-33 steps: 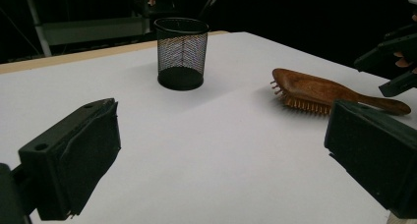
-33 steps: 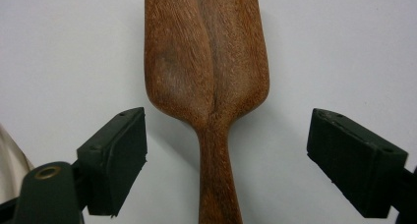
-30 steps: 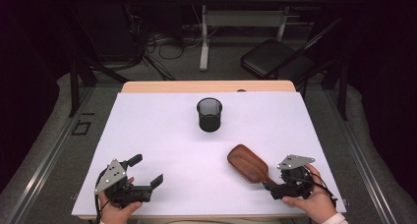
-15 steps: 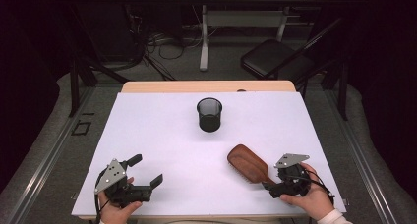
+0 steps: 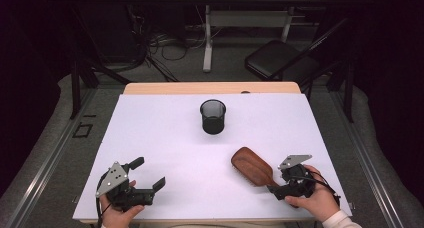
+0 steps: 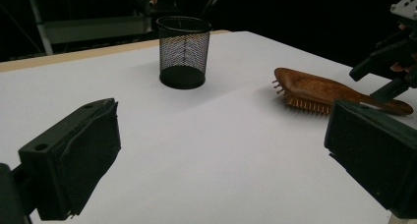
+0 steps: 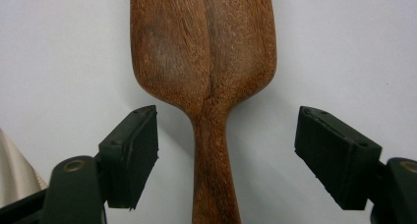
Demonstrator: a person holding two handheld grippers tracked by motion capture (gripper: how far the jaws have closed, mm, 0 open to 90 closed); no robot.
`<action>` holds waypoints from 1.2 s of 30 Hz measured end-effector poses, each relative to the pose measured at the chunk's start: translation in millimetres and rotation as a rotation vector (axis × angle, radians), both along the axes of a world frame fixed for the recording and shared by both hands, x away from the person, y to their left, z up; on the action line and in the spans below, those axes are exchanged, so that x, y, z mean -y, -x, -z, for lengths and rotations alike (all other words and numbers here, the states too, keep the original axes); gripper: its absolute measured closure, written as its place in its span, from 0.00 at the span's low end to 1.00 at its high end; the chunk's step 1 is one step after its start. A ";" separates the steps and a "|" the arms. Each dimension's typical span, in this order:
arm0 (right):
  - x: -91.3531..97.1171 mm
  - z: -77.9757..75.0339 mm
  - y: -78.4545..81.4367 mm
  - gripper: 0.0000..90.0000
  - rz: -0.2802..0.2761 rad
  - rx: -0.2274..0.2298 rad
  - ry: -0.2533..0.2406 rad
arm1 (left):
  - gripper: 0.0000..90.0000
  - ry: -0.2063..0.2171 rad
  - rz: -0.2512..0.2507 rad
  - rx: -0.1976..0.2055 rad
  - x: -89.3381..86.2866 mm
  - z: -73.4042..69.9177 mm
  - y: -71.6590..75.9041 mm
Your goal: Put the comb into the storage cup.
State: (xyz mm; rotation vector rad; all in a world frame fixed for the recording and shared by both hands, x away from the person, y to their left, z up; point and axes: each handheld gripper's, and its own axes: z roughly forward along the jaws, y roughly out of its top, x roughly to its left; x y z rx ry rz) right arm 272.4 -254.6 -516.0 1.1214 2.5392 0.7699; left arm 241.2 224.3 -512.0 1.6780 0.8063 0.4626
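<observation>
A brown wooden hairbrush (image 5: 252, 166) lies bristles down on the white table top, its handle pointing toward the near right. My right gripper (image 5: 276, 187) straddles that handle. In the right gripper view the handle (image 7: 214, 175) runs up between the two pads (image 7: 132, 155), with a gap on each side. The jaws have just been closing and do not touch the wood. My left gripper (image 5: 148, 173) rests at the near left, open wide with nothing between its fingers (image 6: 74, 160). A black mesh cup (image 5: 213, 116) stands upright near the table's middle.
The white sheet (image 5: 165, 133) covers the table, with a strip of bare wood (image 5: 210, 88) along the far edge. Beyond the table are a dark folding chair (image 5: 280, 58), desk legs and cables on the floor. From the left gripper view the cup (image 6: 183, 52) and brush (image 6: 319, 91) lie ahead.
My right gripper has edged slightly toward the brush along its handle. The left gripper, the brush and the cup have stayed where they were.
</observation>
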 end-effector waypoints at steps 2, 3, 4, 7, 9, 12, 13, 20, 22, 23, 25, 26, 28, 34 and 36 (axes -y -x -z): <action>-0.2 -0.1 0.0 0.27 0.003 -0.003 0.001 | 0.01 -0.001 0.000 0.000 -0.1 0.0 0.1; -0.1 0.2 -0.6 0.27 -0.002 -0.001 -0.001 | 0.01 0.000 0.000 0.000 0.0 0.0 0.1; 0.0 0.6 -0.8 0.29 -0.007 0.003 0.001 | 0.00 -0.001 0.000 0.000 -0.1 0.0 0.0; -0.2 1.4 -1.3 0.30 -0.011 -0.005 0.006 | 0.01 0.001 0.001 -0.002 0.0 0.2 -0.1; -0.4 2.7 -1.8 0.31 -0.011 -0.007 0.010 | 0.01 0.001 0.001 -0.003 0.1 0.2 -0.2; -0.9 4.3 -2.7 0.32 -0.021 -0.016 0.011 | 0.01 -0.002 0.003 -0.003 0.0 0.3 -0.4; -1.0 5.4 -3.4 0.34 -0.025 -0.020 0.010 | 0.01 -0.003 0.005 -0.003 0.0 0.4 -0.6; -3.1 10.5 -5.5 0.39 -0.024 -0.018 0.002 | 0.01 -0.003 0.006 -0.010 -0.2 0.6 -1.0; -3.9 11.8 -6.2 0.40 -0.025 -0.030 0.008 | 0.01 0.000 0.009 -0.010 -0.3 0.8 -1.2; -4.6 12.8 -6.4 0.40 -0.027 -0.031 0.002 | 0.01 0.001 0.009 -0.010 -0.3 0.8 -1.2; -5.4 13.3 -6.5 0.43 -0.034 -0.034 0.015 | 0.01 0.002 0.008 -0.012 -0.4 0.9 -1.2; -5.7 13.6 -6.6 0.44 -0.041 -0.035 0.018 | 0.01 0.002 0.008 -0.012 -0.4 0.9 -1.3; -6.0 14.6 -6.8 0.44 -0.044 -0.032 0.014 | 0.01 0.002 0.008 -0.012 -0.4 0.9 -1.2; -7.0 18.1 -6.2 0.49 -0.053 -0.024 0.026 | 0.01 0.001 0.009 -0.013 -0.3 1.0 -1.3; -7.1 18.5 -6.1 0.49 -0.053 -0.025 0.027 | 0.01 0.001 0.008 -0.013 -0.3 1.0 -1.3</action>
